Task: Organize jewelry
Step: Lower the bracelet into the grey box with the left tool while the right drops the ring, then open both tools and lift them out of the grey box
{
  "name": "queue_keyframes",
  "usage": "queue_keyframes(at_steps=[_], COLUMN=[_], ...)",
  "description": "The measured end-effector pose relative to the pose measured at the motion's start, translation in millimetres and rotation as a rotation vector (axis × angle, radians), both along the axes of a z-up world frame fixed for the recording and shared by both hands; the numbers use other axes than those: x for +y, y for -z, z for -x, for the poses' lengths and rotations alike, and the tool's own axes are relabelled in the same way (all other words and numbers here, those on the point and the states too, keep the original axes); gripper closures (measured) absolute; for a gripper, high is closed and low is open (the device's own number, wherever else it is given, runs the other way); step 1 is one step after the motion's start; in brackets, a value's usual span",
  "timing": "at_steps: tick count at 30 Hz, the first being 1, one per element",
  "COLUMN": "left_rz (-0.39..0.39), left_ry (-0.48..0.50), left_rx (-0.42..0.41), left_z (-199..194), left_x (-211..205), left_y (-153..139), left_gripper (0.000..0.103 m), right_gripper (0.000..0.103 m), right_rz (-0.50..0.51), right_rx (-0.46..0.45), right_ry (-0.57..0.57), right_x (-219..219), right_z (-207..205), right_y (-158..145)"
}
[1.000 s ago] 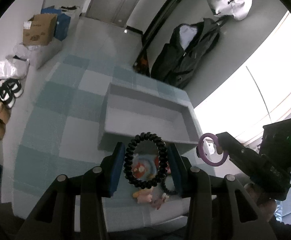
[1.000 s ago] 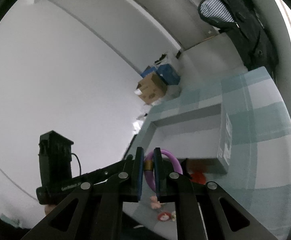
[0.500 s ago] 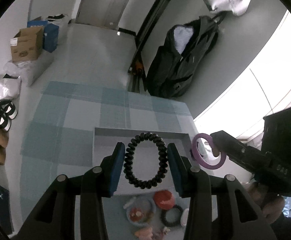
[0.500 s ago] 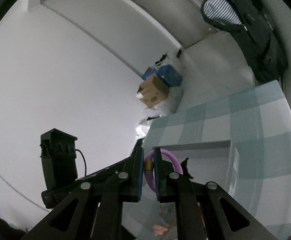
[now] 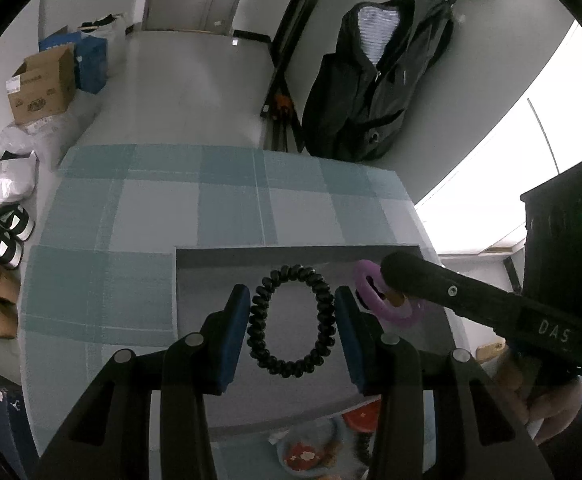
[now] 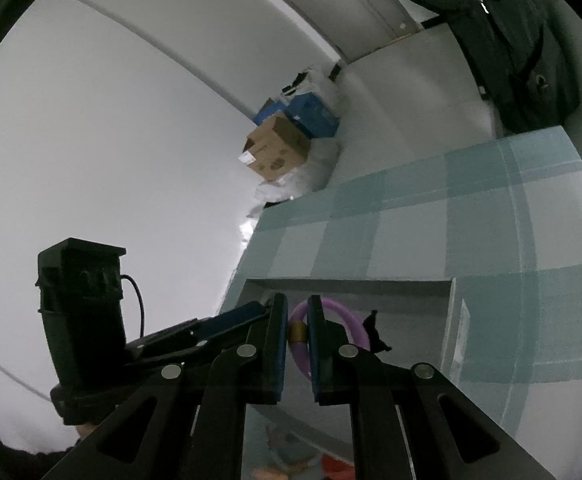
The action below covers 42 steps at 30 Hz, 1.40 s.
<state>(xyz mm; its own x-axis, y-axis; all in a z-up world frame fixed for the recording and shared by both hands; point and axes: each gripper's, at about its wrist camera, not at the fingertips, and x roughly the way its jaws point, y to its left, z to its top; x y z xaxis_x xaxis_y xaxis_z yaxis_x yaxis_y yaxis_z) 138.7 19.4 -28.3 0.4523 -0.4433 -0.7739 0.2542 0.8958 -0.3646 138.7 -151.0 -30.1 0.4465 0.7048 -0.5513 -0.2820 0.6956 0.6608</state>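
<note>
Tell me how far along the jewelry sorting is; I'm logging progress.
Nothing visibly lies in the gray box yet. In hand: left gripper holds the black spiral band, right gripper the purple ring, both over it. Left: small items on the tablecloth.

text: "DAS" is read in raised letters | on: black body of the right gripper (image 5: 387, 300), left wrist view | cardboard box (image 5: 43, 84): label and print are seen, too small to be read
</note>
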Motion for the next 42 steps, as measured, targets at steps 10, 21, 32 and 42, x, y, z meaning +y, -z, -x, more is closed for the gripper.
queue_keyframes(at_steps=[10,21,32,42], left_rz=[0.014,0.085,0.039,-0.042], left_ry=[0.010,-0.029,-0.133,-0.212], left_rx=[0.025,0.001,-0.124,-0.124], left_z=[-7.3,-2.0,27.6,64.3], left_x=[-4.3,9.4,25.2,29.6], left_y=[7.2,0.6,-18.4,-20.1], left_gripper=[0.058,0.041,0.041,0.040], right_gripper=[0.091,0.052,0.032,0.013], right_rz=[0.014,-0.031,0.089,0.179], right_rx=[0.016,-0.052,-0.160,-0.217], right_ry=[0.014,0.055,0.069,0.084], right_x=[5.1,-10.4,-7.5,-11.3], right_z=[-8.6,5.4,38.4,74.8], right_y=[7.3,-10.1,-28.3,-37.1])
